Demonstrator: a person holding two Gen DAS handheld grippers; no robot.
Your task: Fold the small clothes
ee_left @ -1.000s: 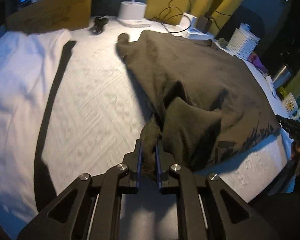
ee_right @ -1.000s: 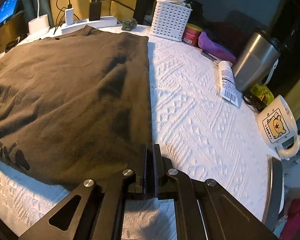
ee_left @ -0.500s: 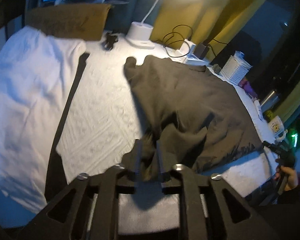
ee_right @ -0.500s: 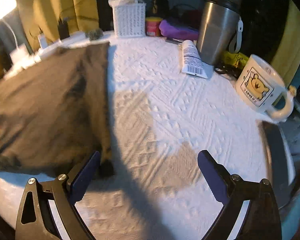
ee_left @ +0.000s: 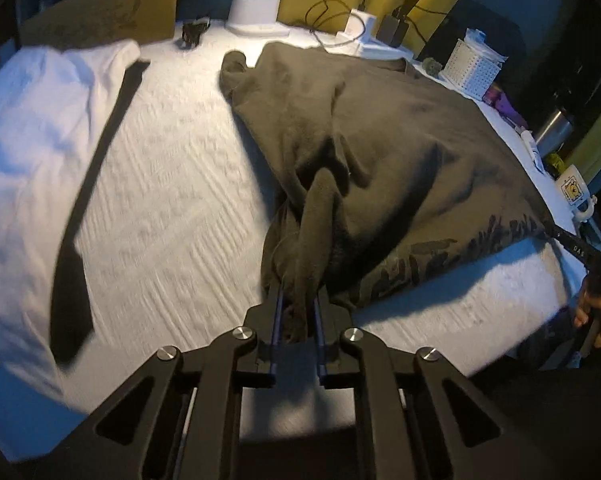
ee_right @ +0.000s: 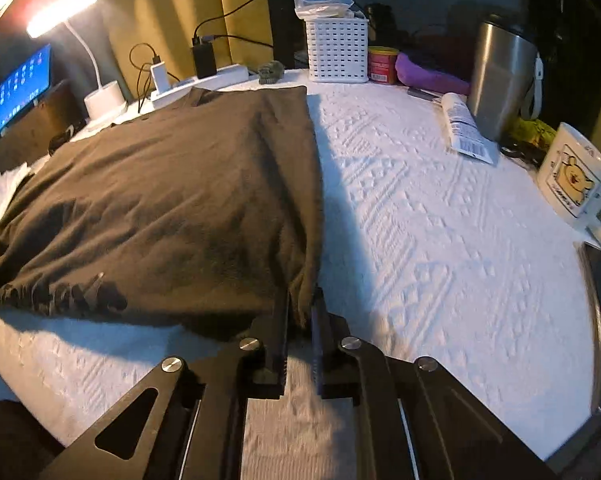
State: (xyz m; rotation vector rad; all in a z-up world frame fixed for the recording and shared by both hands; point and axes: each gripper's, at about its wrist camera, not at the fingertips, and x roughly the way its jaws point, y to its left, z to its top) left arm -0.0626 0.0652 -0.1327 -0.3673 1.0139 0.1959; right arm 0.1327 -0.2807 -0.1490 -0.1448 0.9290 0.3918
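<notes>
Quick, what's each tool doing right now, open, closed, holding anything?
Left tool: closing, a bunched corner of the dark shirt clamped between its jaws.
Right tool: closed on the shirt's near edge.

The white garment [ee_left: 32, 152] runs off the left view's edge; the mug [ee_right: 576, 184] is cut at the right view's edge.

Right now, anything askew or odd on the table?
The dark shirt isn't flat: its near left corner is bunched into a twisted ridge running up from the left gripper. The right gripper pinches the other near corner, where the edge lies straight. Nothing spilled or damaged.
</notes>
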